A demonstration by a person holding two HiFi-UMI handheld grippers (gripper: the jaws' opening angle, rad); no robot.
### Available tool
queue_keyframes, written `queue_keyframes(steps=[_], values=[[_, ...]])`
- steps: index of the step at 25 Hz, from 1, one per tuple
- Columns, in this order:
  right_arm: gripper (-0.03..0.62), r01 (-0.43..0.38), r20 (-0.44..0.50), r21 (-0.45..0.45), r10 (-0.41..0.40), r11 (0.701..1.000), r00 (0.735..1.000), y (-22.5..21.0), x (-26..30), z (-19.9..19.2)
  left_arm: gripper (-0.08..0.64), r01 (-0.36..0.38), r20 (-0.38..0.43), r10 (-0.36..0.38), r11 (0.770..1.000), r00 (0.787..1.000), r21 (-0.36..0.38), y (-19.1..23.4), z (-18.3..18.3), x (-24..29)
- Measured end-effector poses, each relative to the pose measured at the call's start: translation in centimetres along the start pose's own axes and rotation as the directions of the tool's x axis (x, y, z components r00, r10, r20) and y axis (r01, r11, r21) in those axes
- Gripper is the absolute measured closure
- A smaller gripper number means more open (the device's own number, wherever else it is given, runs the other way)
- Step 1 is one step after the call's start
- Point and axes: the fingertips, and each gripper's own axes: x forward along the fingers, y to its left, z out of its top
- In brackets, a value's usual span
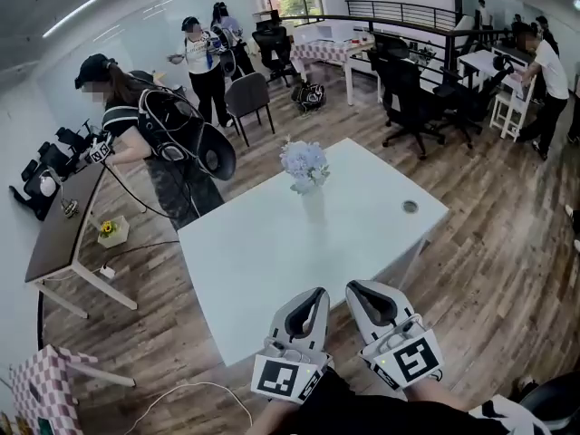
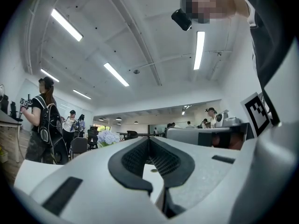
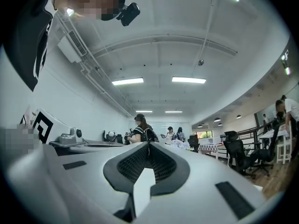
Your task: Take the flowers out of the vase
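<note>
- The flowers (image 1: 304, 163) sit in the vase (image 1: 314, 205) near the table's (image 1: 254, 270) far edge: light, soft, easily bruised.
- Best pinched gently at the stems, above the rim.
- The left hand-held gripper (image 1: 318, 292) and right hand-held gripper (image 1: 356, 286) have jaws together, empty.

The desk (image 1: 272, 261) is seen steeply from above in the head view; both gripper views are held low over it, the flowers (image 1: 304, 163) shared near mid-frame.
</note>
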Motion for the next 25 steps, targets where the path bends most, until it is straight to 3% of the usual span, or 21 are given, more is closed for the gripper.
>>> queue_keyframes(steps=[13,25], values=[[0.571,0.045,0.006,-0.026,-0.045,0.999,0.999,-4.1,10.6,-1.2,0.552,0.038,0.011,-0.038,0.999,0.999,0.008,9.6,0.0,7.2],[0.571,0.073,-0.044,-0.005,-0.073,0.997,0.996,-6.2,17.3,-5.0,0.552,0.088,-0.024,-0.088,0.996,0.996,-0.006,15.0,-2.0,11.4]])
